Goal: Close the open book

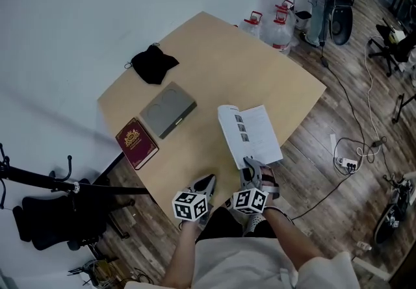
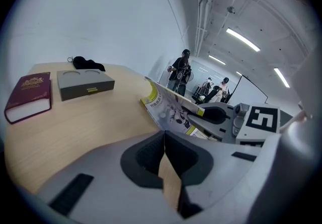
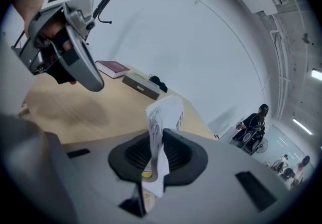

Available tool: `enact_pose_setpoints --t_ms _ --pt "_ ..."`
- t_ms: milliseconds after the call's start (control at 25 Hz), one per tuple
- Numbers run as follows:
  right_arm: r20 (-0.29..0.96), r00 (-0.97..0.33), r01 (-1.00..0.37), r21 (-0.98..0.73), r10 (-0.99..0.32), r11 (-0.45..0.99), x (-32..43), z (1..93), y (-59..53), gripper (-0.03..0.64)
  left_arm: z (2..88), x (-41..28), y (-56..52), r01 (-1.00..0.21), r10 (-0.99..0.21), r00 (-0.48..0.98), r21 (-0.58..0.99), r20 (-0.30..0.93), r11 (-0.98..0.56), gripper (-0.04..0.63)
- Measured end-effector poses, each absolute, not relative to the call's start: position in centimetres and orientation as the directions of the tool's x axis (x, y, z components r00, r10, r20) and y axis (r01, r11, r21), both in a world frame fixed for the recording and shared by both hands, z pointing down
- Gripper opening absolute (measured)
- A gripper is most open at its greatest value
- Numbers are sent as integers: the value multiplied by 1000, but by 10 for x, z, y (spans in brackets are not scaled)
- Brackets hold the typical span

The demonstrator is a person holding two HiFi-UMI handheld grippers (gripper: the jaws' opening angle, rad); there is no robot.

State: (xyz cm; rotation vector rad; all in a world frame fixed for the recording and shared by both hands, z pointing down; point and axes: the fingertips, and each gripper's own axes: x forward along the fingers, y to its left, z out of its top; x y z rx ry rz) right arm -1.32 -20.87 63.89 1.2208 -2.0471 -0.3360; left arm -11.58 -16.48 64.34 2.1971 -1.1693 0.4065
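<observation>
The open book [image 1: 250, 133], a thin white booklet with small pictures on its page, lies on the wooden table [image 1: 214, 54] near the front right edge. My right gripper [image 1: 250, 165] grips its near edge. In the right gripper view the pages [image 3: 163, 117] stand up between the jaws of that gripper [image 3: 156, 140], pinched. In the left gripper view the book's cover [image 2: 168, 109] is lifted off the table, with the right gripper [image 2: 216, 115] on it. My left gripper [image 1: 207, 184] hovers to the left of the book at the table's front edge, its jaws [image 2: 164, 137] shut with nothing in them.
Further left on the table lie a maroon book [image 1: 136, 143], a grey box [image 1: 168, 110] and a black cloth [image 1: 153, 63]. Water bottles [image 1: 270, 25] stand on the floor beyond the table. A power strip with cables [image 1: 348, 163] lies at the right, and a black chair [image 1: 45, 216] stands at the left.
</observation>
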Motion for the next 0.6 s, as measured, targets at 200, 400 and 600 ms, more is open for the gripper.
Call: enact_pose_setpoints --t_ms 200,400,600 --pt "469 -237 -710 514 -851 481 16 646 -220 61 651 -111 -163 -821 -619 570 392 540 -414 23" --pt "490 -207 -748 478 -847 459 35 654 -223 66 652 -108 -161 -818 -607 575 383 548 -429 23" --pt "510 -176 -784 445 -842 433 51 662 -228 71 653 -111 -162 -822 -603 569 366 559 -436 23"
